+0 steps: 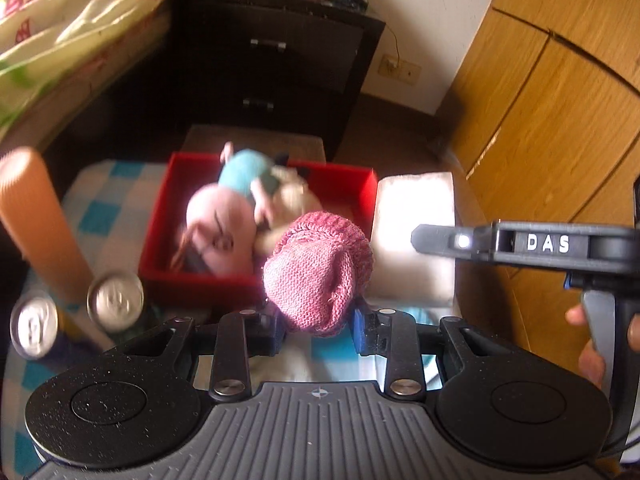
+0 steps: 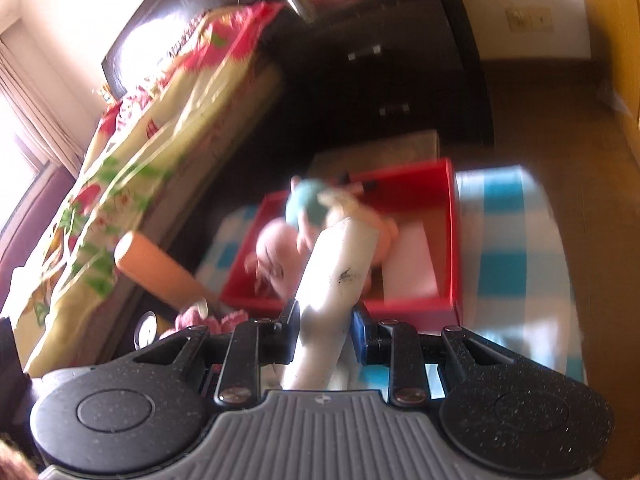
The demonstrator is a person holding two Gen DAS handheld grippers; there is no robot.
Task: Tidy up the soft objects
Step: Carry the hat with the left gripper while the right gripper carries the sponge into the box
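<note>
My left gripper (image 1: 318, 330) is shut on a pink knitted hat (image 1: 320, 270), held just in front of the near wall of a red box (image 1: 200, 284). In the box lie a pink pig plush in a teal shirt (image 1: 224, 216) and a beige plush (image 1: 294, 196). My right gripper (image 2: 326, 330) is shut on a white soft roll (image 2: 340, 280), held above the red box's near wall (image 2: 412, 306). The right gripper's body also shows at the right of the left wrist view (image 1: 532, 244).
Two drink cans (image 1: 116, 296) and an orange cylinder (image 1: 36, 220) stand left of the box on a blue-checked cloth (image 1: 104, 208). A dark nightstand (image 1: 272, 68), a bed (image 1: 60, 32) and a wooden wardrobe (image 1: 560, 100) surround the area.
</note>
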